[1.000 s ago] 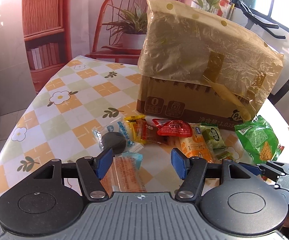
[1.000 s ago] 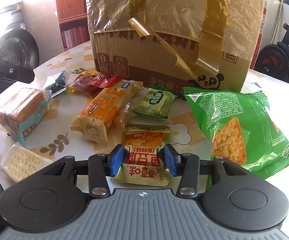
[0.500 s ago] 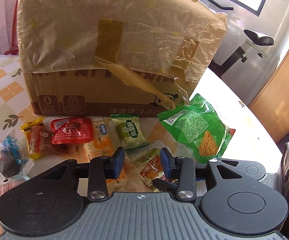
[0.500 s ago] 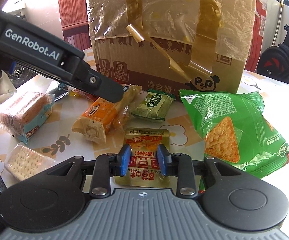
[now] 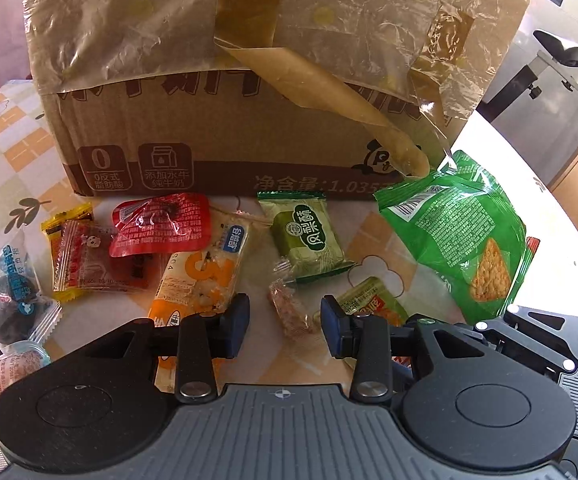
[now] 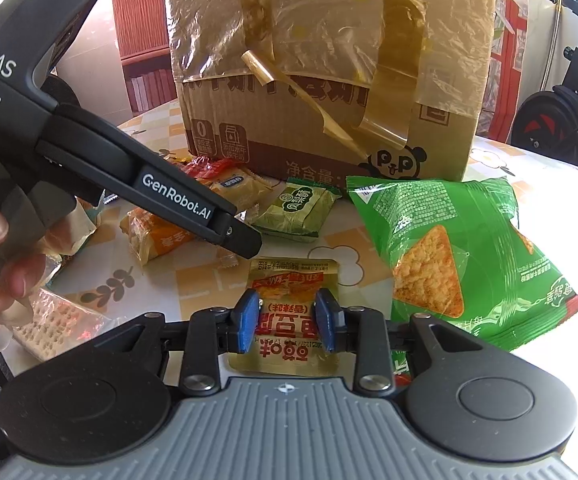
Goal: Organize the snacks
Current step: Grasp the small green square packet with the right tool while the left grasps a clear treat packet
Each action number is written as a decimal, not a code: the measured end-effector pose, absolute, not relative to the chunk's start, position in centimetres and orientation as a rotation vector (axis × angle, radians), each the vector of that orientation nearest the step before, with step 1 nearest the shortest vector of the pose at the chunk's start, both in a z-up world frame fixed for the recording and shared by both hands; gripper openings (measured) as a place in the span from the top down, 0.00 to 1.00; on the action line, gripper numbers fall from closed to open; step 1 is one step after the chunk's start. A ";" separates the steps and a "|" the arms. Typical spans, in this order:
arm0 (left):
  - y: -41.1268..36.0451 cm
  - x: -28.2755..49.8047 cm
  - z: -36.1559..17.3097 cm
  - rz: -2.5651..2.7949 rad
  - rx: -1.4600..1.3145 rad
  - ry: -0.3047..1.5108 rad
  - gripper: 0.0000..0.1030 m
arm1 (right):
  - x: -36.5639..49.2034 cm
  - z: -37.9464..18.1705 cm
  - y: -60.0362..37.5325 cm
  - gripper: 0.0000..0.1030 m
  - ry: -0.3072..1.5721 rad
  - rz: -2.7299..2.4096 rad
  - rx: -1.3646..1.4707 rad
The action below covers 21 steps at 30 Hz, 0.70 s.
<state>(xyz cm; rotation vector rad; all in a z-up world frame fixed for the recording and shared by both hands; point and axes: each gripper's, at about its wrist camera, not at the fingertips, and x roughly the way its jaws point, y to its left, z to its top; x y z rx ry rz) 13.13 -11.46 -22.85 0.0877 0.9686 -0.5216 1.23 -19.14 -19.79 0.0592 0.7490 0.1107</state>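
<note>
The right gripper is pinching the gold packet, which is lying flat on the desk beside the green chip bag. The left gripper is hovering partly spread over a small clear-wrapped snack, its pads not touching it. The box is standing behind the scattered snacks.

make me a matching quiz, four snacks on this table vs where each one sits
Things:
1 chip bag
2 gold packet
3 red packet
4 green cake

Places:
A between the right gripper's fingers
B far right, against the box corner
C overlapping the orange bar
D in front of the box, mid-row

Pairs: 1-B, 2-A, 3-C, 4-D
</note>
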 end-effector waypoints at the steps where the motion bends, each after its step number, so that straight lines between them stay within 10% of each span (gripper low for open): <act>1: -11.6 13.2 -22.9 -0.525 0.087 0.969 0.60 | 1.2 -19.8 -19.2 0.62 0.750 0.108 0.062; 5: -12.4 13.6 -23.2 -0.529 0.100 0.950 0.65 | 1.4 -19.9 -19.6 0.56 0.765 0.099 0.086; 6: -12.3 13.6 -23.3 -0.521 0.097 0.949 0.83 | 1.4 -19.9 -19.7 0.56 0.765 0.098 0.088; 21: -5.9 11.1 -19.0 -0.440 -0.058 0.800 0.82 | 3.7 -18.3 -18.9 0.45 0.737 0.130 0.079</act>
